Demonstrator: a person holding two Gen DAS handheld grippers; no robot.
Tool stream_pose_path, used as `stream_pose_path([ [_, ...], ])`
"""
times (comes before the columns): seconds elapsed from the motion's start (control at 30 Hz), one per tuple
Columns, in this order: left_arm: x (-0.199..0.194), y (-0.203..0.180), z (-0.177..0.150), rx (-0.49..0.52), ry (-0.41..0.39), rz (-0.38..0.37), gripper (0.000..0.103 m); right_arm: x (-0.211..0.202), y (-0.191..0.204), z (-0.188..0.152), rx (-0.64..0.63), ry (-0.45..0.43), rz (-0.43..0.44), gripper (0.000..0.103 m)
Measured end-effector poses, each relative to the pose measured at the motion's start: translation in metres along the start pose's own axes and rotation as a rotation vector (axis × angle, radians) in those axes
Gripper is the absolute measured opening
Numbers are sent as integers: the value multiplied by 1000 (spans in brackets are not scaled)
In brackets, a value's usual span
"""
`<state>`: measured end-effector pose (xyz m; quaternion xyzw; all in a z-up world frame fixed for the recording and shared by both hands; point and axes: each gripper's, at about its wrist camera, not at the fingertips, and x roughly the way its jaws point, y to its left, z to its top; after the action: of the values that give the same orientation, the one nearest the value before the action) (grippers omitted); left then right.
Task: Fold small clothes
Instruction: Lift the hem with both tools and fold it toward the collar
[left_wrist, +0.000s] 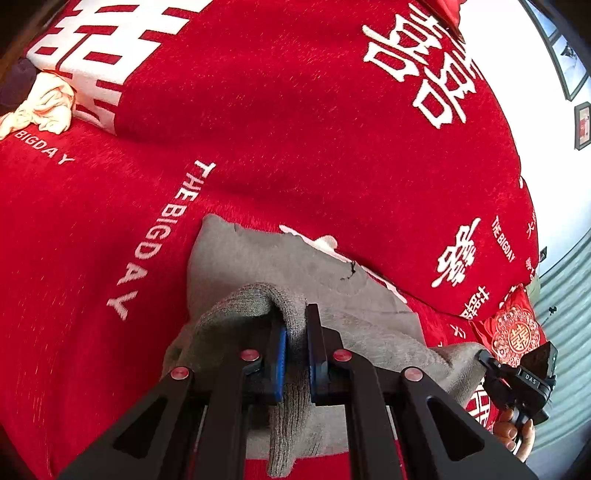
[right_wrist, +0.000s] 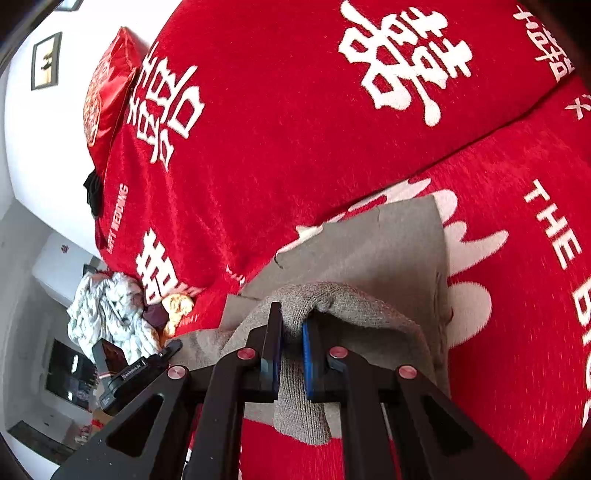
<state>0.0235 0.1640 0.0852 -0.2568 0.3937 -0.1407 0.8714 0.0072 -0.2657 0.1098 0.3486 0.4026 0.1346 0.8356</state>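
Left wrist view, left claw (left_wrist: 295, 325) clamped on grey garment (left_wrist: 258, 258) edge, right claw (right_wrist: 291, 325) likewise, red blanket (left_wrist: 258, 129) beneath.

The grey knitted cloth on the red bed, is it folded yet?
Not yet. The grey knitted cloth lies partly flat on the red blanket with white writing. The left gripper and right gripper each pinch a bunched edge, mid-fold. The crumpled cream garment and other heaped clothes wait unfolded.
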Motion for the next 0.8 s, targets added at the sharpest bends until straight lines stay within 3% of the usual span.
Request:
stream_pose_path([
  [0.43, 70, -9, 36, 30, 58, 96, 10, 54, -36, 39, 72, 30, -61, 10],
  [0.8, 119, 11, 29, 93, 111, 226, 10, 97, -64, 52, 86, 84, -140, 10],
])
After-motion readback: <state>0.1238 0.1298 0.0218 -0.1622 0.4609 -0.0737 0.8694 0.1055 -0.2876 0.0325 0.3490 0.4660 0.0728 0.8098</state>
